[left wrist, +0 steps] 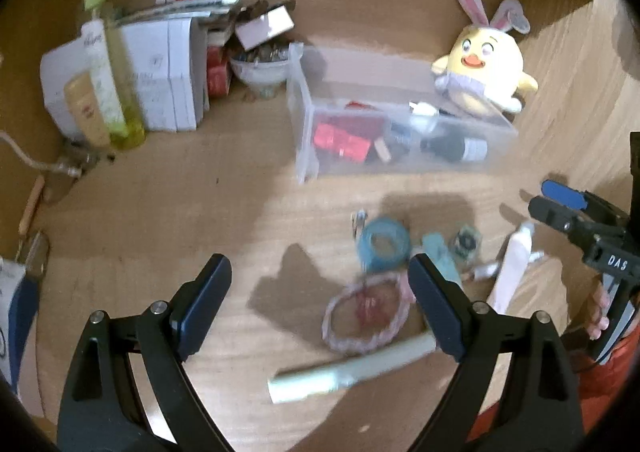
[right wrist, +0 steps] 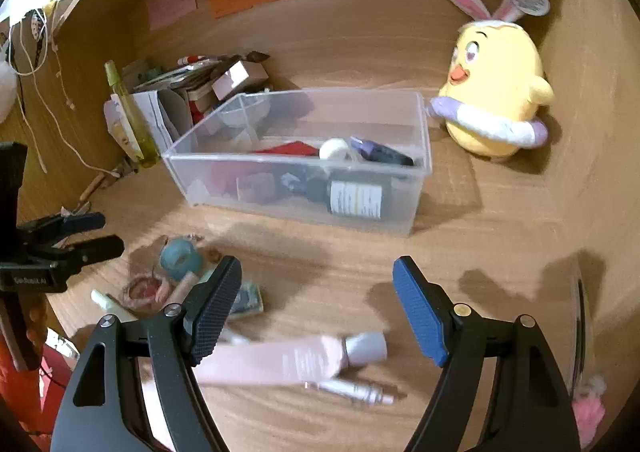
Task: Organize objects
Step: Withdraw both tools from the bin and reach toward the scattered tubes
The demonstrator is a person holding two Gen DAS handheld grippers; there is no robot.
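In the left wrist view, the left claw (left wrist: pixel 320 304) gapes empty over a pink hair tie (left wrist: pixel 366 312), a blue tape roll (left wrist: pixel 384 246) at 12 o'clock of it, while the clear bin (left wrist: pixel 308 155) farther up the table (left wrist: pixel 180 187) holds red boxes (left wrist: pixel 340 139) and a dark bottle (left wrist: pixel 456 147). In the right wrist view, the right claw (right wrist: pixel 316 306) stands wide, nothing gripped, above a pink tube (right wrist: pixel 280 362). The bin at 12 o'clock holds the labelled bottle, a red item and a white cap; a yellow chick plush (right wrist: pixel 496 91) sits at 3 o'clock of it.

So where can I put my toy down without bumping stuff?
There is bare wood between the clear bin and the right gripper, and more between the bin and the box stack. It is crowded around the blue tape roll, the hair tie and the pink tube.
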